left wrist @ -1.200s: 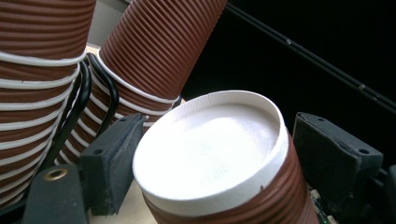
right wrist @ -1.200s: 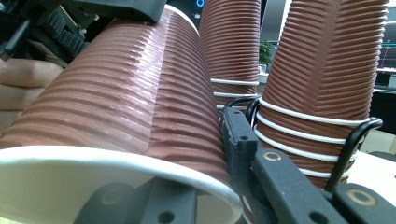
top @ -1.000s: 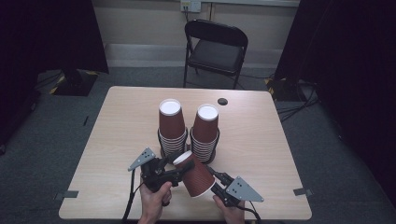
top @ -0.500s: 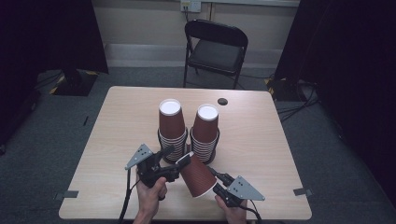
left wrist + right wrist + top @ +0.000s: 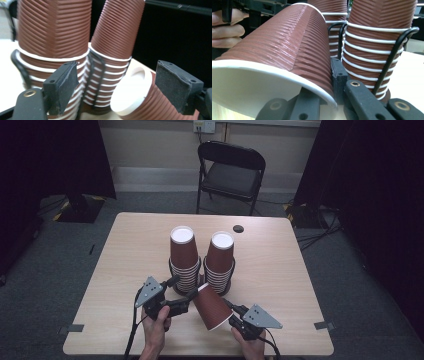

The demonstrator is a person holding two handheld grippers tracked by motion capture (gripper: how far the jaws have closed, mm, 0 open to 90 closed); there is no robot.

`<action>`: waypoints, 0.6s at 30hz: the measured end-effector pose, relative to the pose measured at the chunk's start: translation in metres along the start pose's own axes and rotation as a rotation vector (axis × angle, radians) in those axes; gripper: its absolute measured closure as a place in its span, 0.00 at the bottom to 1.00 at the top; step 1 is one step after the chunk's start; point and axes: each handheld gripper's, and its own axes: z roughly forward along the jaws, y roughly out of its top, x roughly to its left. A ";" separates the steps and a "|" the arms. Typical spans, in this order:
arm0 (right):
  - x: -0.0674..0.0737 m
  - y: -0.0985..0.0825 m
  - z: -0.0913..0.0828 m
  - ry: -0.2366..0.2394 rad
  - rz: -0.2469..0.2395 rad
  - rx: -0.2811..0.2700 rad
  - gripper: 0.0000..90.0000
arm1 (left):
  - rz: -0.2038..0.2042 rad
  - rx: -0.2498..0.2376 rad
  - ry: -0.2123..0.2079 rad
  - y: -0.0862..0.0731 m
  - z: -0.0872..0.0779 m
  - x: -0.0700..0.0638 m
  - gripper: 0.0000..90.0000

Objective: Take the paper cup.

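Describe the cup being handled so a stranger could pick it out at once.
On the wooden table, two stacks of brown ribbed cups stand in black wire holders at the middle. Just in front lies the loose cup, the one tilted on its side, its rim pinched by the right gripper.

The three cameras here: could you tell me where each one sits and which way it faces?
High view: above the person's side, looking forward and down at the table; both hands show.
Left gripper view: on the left gripper, looking along its jaws at the cup stacks.
Right gripper view: on the right gripper, whose jaws pinch the tilted cup.
All share that cup.
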 end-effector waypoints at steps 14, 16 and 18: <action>-0.005 0.000 -0.003 -0.004 -0.012 0.082 0.95 | 0.170 0.073 0.043 -0.008 -0.007 -0.002 0.24; -0.007 0.000 -0.003 -0.005 -0.010 0.095 0.95 | 0.174 0.075 0.035 -0.008 -0.009 -0.001 0.23; -0.008 0.000 -0.003 -0.002 -0.006 0.110 0.95 | 0.183 0.073 0.028 -0.009 -0.011 0.000 0.23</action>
